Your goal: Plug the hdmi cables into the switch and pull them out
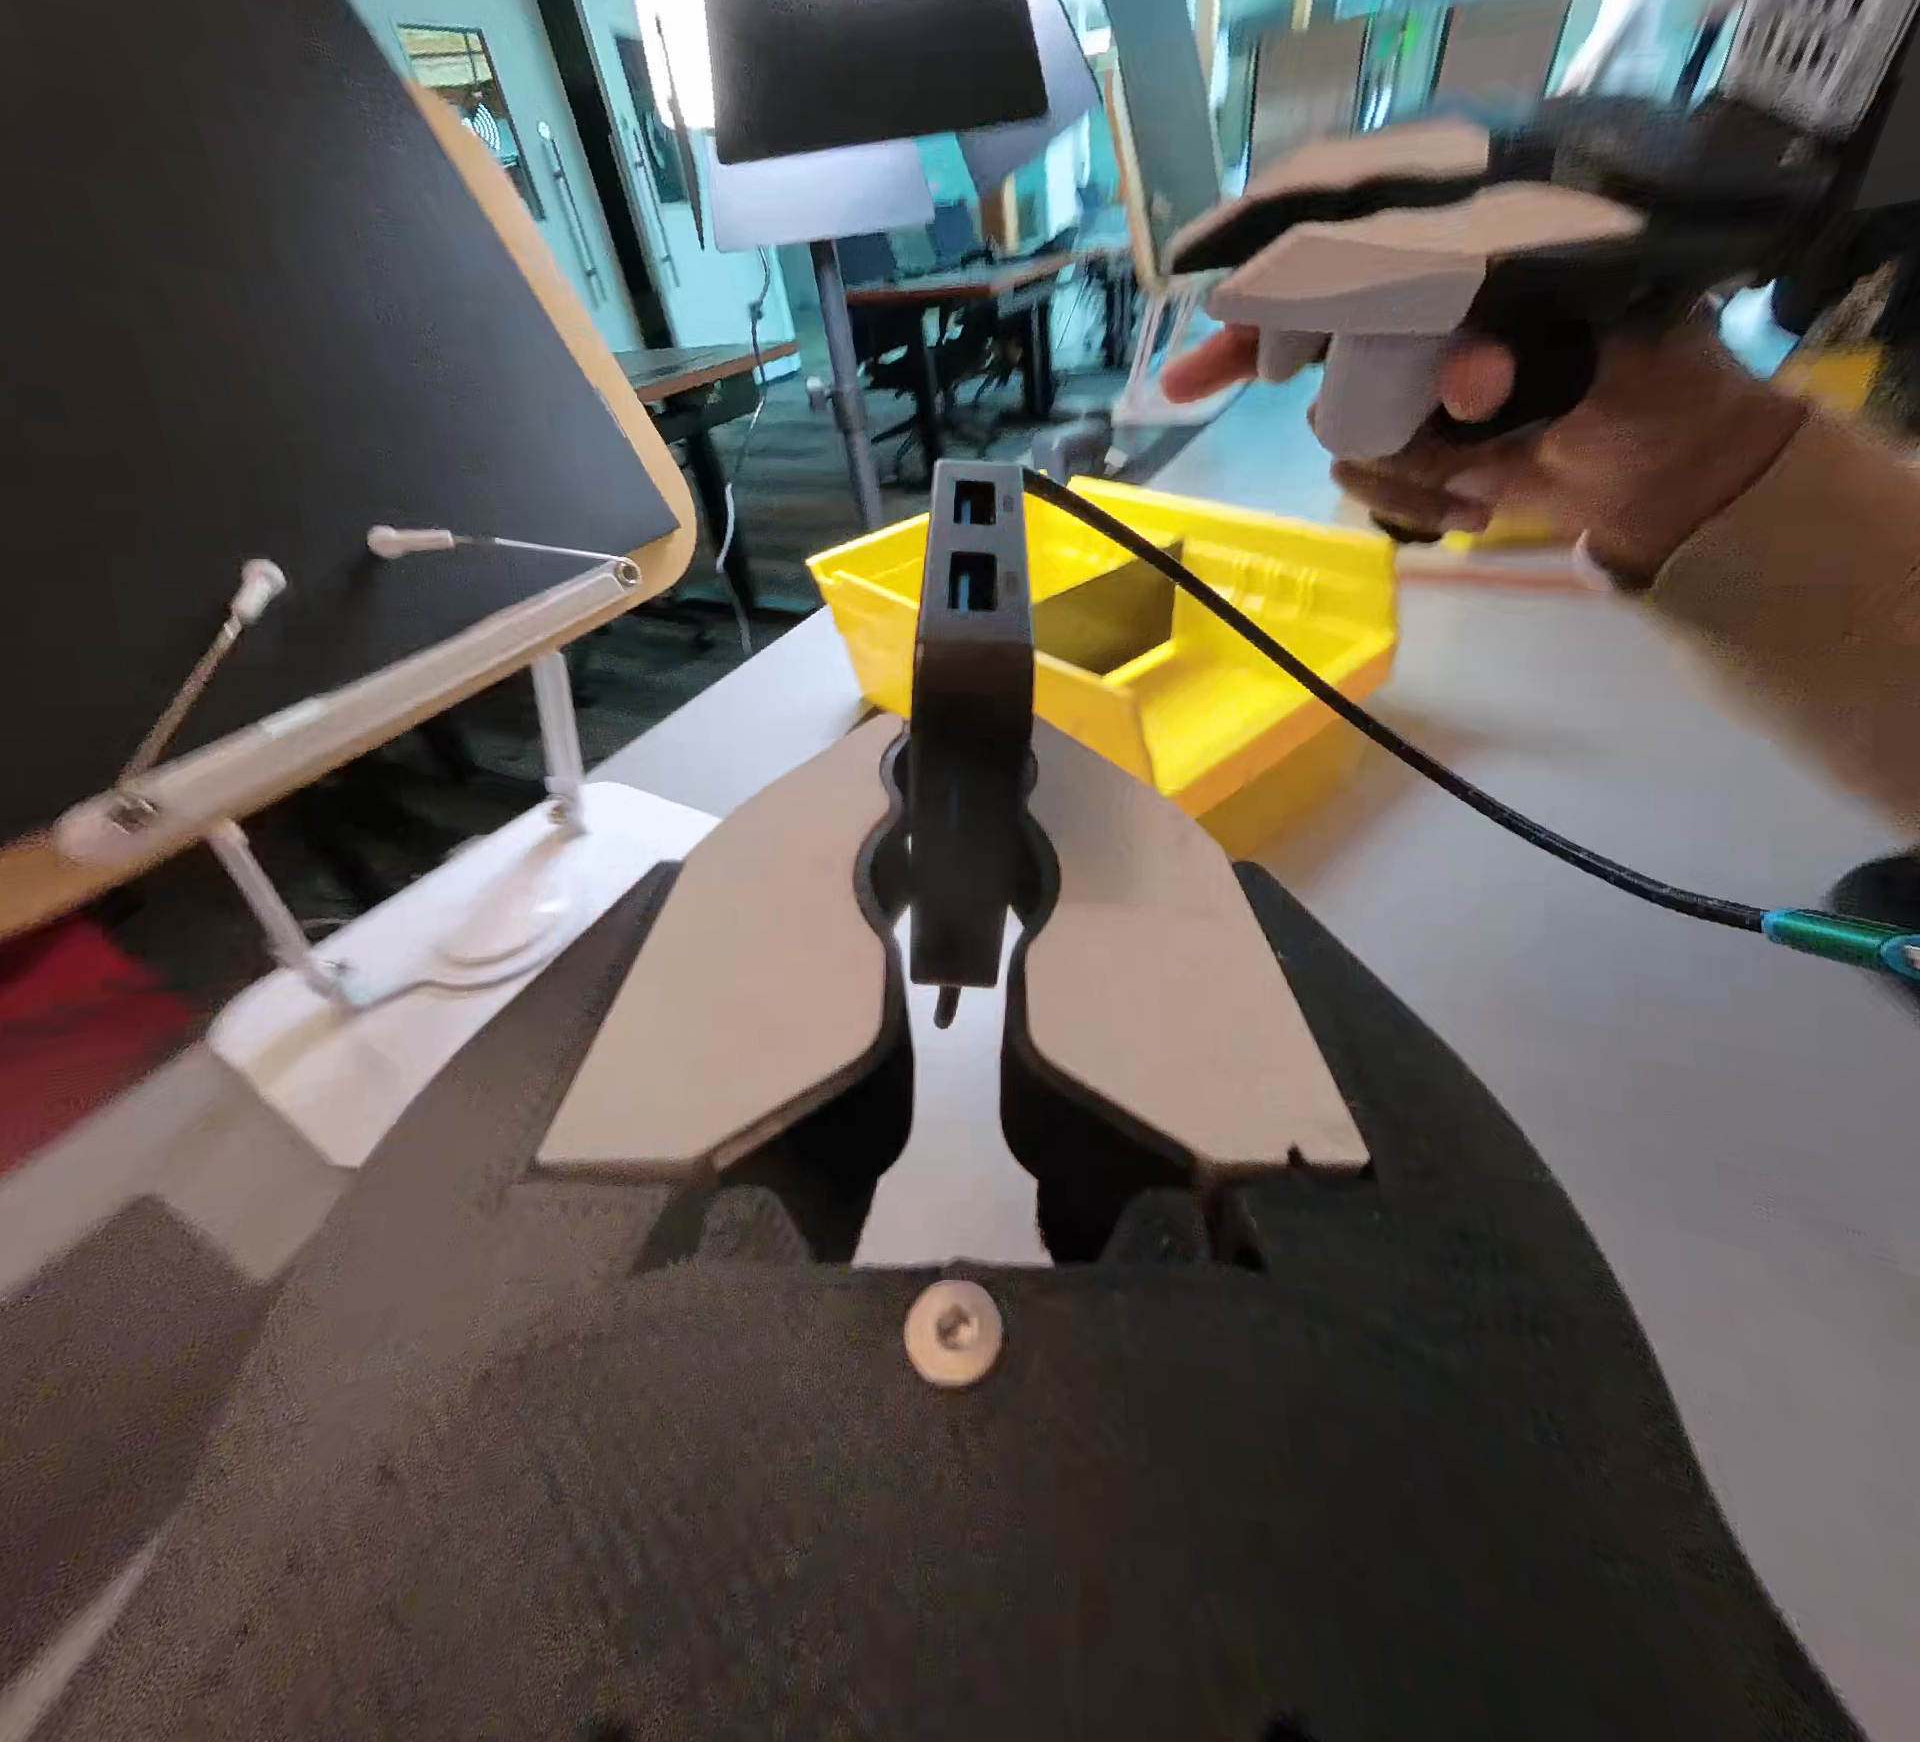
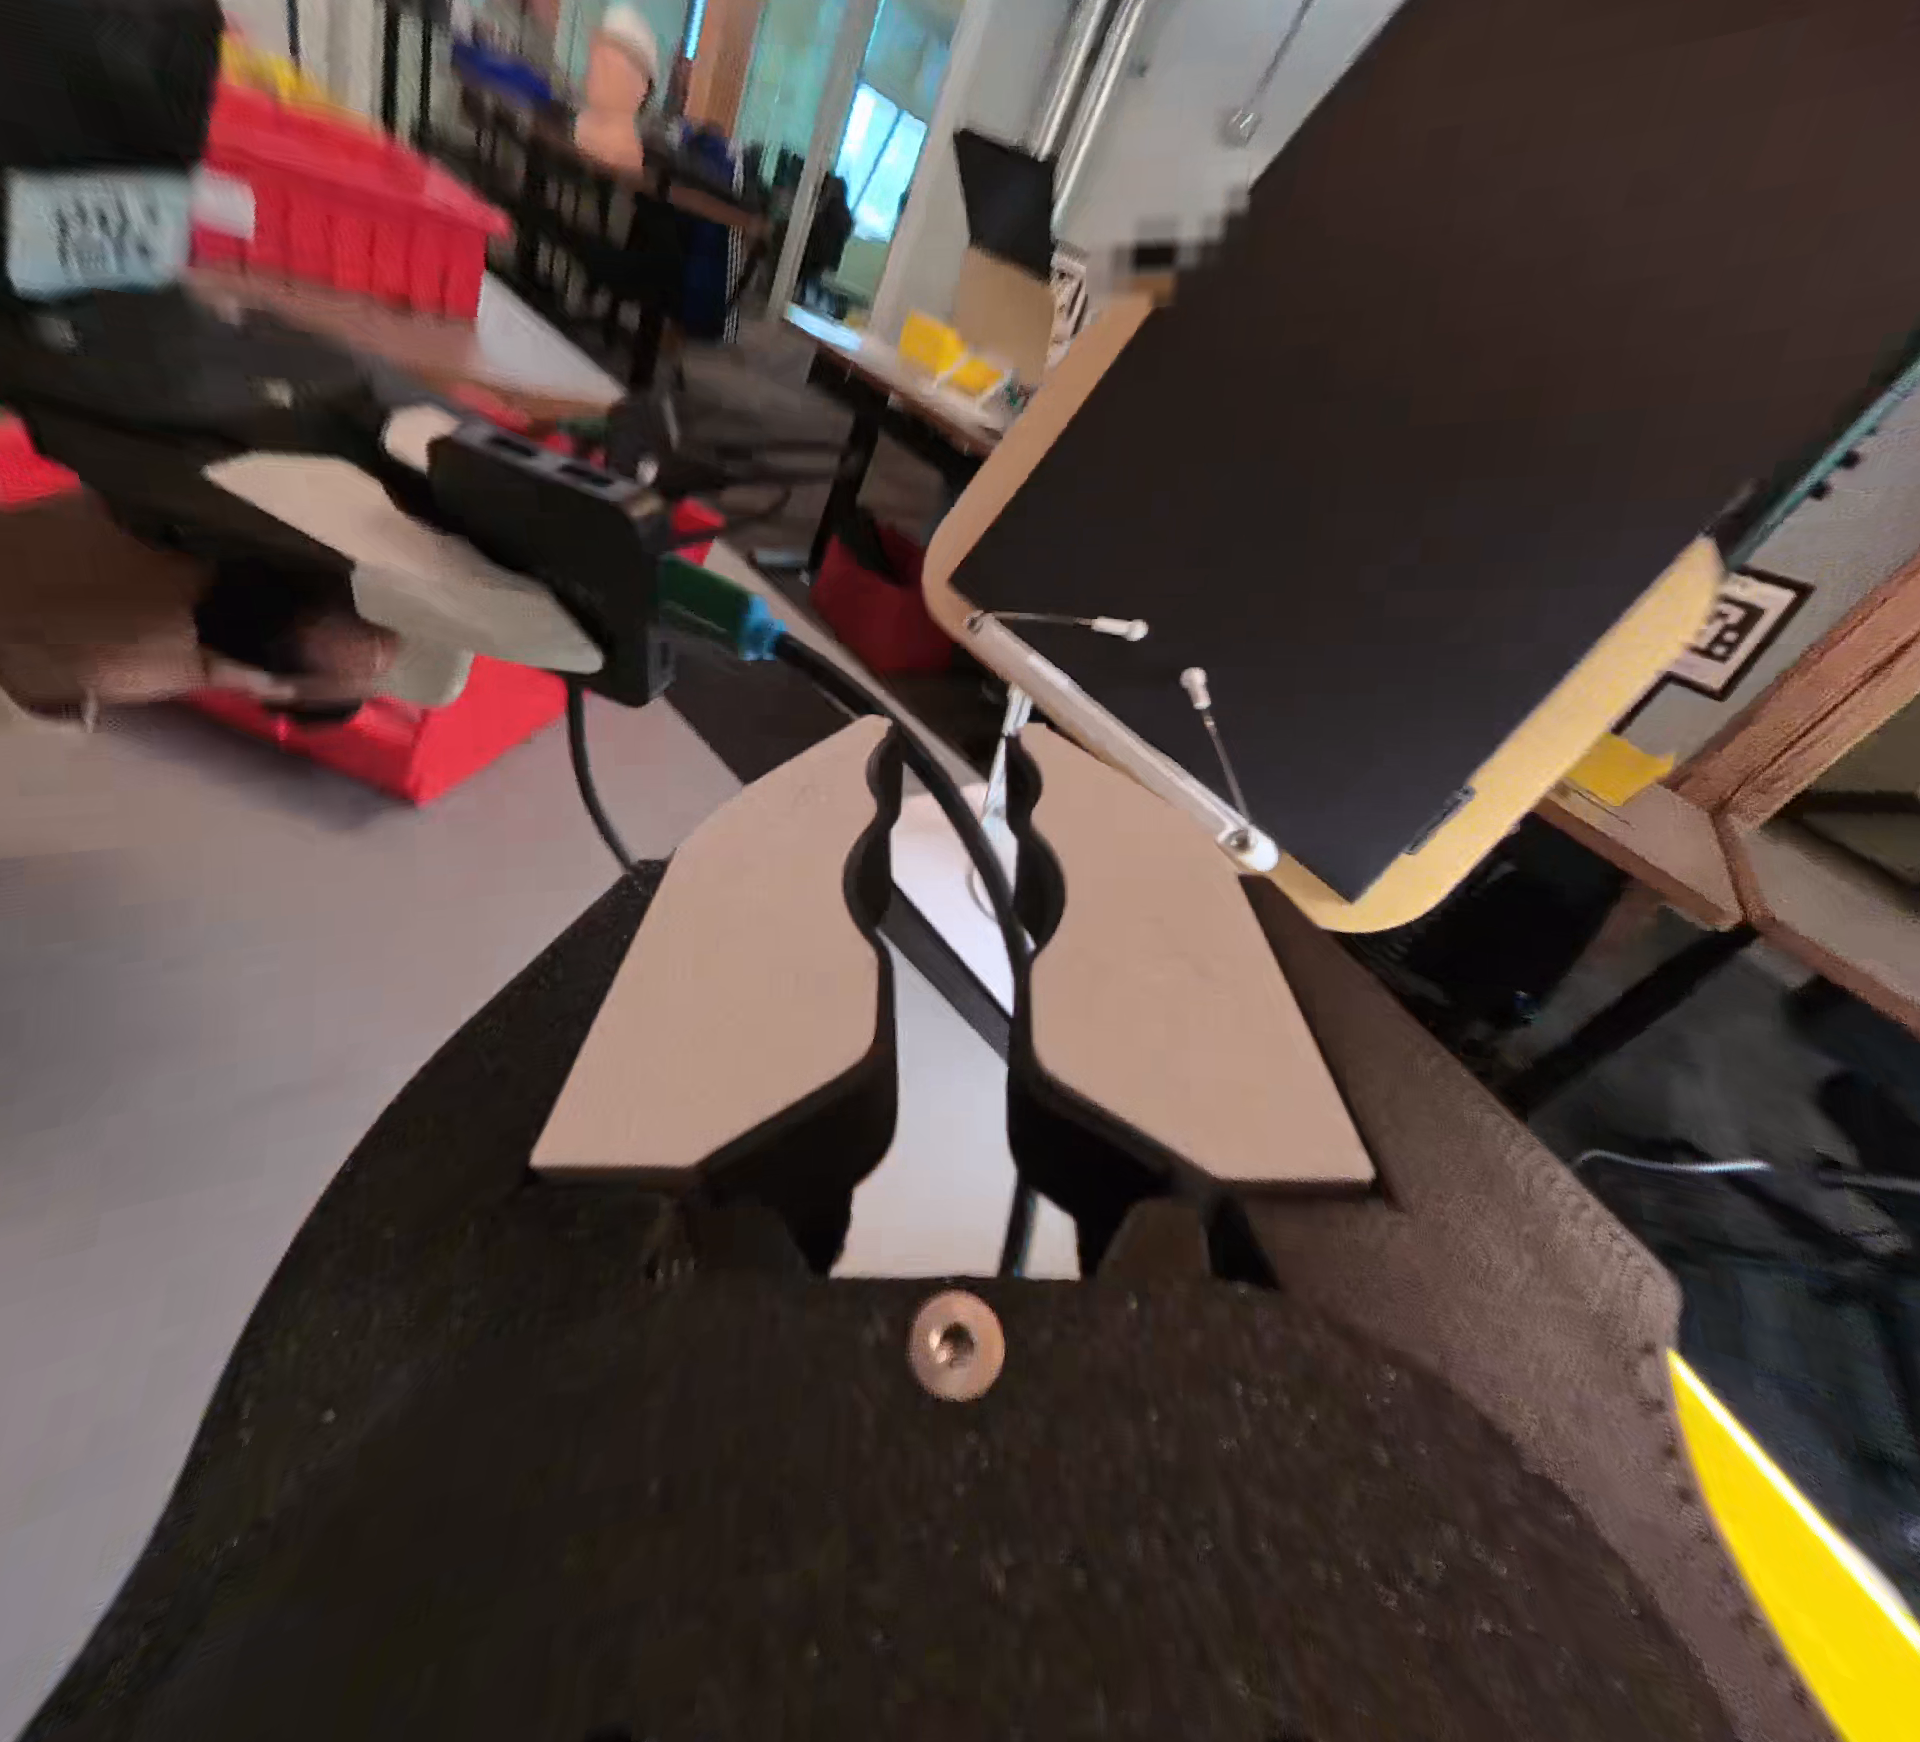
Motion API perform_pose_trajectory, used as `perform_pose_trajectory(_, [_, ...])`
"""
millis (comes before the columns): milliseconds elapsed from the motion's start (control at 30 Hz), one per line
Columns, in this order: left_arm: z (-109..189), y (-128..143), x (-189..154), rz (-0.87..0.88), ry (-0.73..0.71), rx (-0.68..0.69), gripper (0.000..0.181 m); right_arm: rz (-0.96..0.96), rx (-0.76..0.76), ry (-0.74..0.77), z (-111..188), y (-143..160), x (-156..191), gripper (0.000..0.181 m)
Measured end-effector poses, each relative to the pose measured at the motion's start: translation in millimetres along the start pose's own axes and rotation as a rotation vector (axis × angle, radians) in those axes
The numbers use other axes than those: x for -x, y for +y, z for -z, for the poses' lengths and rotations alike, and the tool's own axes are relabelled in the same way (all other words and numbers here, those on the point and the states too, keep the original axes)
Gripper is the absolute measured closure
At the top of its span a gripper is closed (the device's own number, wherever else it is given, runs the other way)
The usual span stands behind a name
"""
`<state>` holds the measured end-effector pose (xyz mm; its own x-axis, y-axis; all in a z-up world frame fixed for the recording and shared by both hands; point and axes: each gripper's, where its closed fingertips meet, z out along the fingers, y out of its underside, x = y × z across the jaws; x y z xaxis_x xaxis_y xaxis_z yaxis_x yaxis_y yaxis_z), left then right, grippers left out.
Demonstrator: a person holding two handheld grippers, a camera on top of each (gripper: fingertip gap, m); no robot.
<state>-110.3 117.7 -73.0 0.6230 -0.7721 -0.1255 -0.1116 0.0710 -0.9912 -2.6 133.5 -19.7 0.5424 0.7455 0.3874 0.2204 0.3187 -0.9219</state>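
Between left gripper (image 1: 971, 819) fingers, black switch (image 1: 971, 643), cable (image 1: 1351, 716) plugged

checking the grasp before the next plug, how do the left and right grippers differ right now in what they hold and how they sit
The left gripper is shut on the black switch, which stands up between its fingers; the right gripper clamps nothing solid, and only the black cable runs through the narrow gap between its fingers. In the left wrist view the left gripper is sharp while the right one is blurred. Both have the same pale finger plates on black bodies.
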Motion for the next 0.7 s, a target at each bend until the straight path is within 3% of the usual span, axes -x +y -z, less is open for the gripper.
perform_pose_trajectory(200, [25.7,-25.1,14.6,0.439,0.214,-0.287,0.167,-0.318,-0.091,-0.002,35.5,19.9,-58.6,0.168])
perform_pose_trajectory(333, [32.3,-44.3,4.5,0.590,0.371,-0.400,0.167,-0.465,-0.137,-0.076,33.9,28.7,-58.7,0.169])
perform_pose_trajectory(567, [0.5,-32.8,-39.5,0.611,0.474,-0.195,0.167,-0.404,-0.093,-0.408,4.5,2.8,33.2,0.161])
perform_pose_trajectory(700, [-11.6,-20.8,-60.3,0.571,0.494,-0.073,0.167,-0.543,-0.144,-0.524,-7.1,-5.4,60.2,0.154])
